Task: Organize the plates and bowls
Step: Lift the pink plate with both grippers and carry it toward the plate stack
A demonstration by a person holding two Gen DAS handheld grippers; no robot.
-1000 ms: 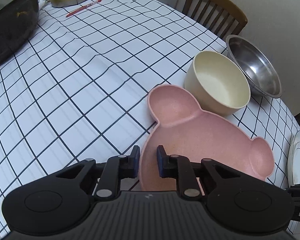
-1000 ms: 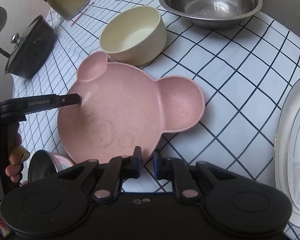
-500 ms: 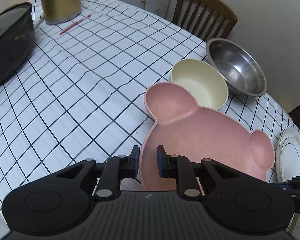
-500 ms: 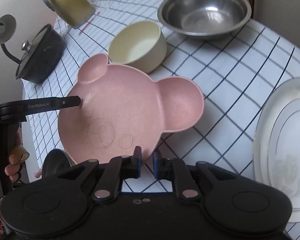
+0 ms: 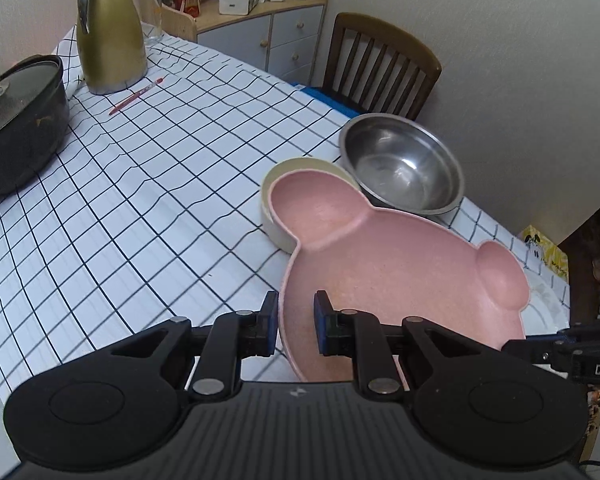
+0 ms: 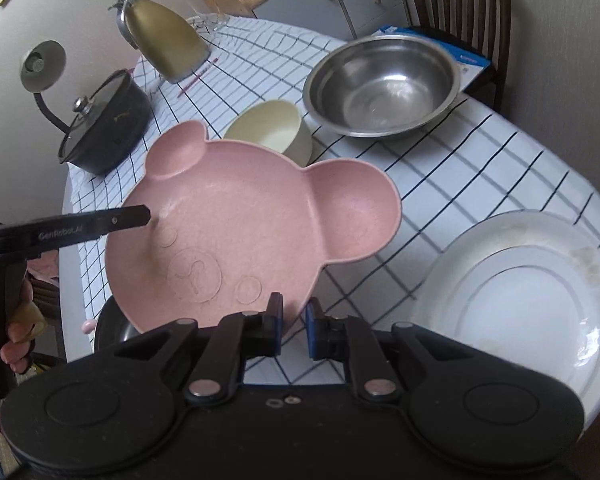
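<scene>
The pink bear-shaped plate (image 6: 236,232) is held up off the checked tablecloth (image 5: 132,216) by both grippers, its two ears pointing toward 12 o'clock in the right wrist view; the right gripper (image 6: 294,330) is clamped on the plate's near rim at 6 o'clock, one pad inside and one outside; the left gripper (image 5: 296,328) pinches the rim on the plate's opposite side, its pads likewise closed over the edge, and its finger shows at 9 o'clock in the right wrist view. Just beyond the plate's ears, toward 12 o'clock, sits the cream bowl (image 6: 272,130), partly hidden by the plate; the steel bowl (image 6: 382,86) stands just beside it at 1 o'clock. A white plate (image 6: 528,296) lies on the table at 3 o'clock. Farther off at 10 o'clock are a black lidded pot (image 6: 106,124), a gold jug (image 6: 166,46) and a red pen (image 5: 136,96); a wooden chair (image 5: 380,68) stands past the table edge.
</scene>
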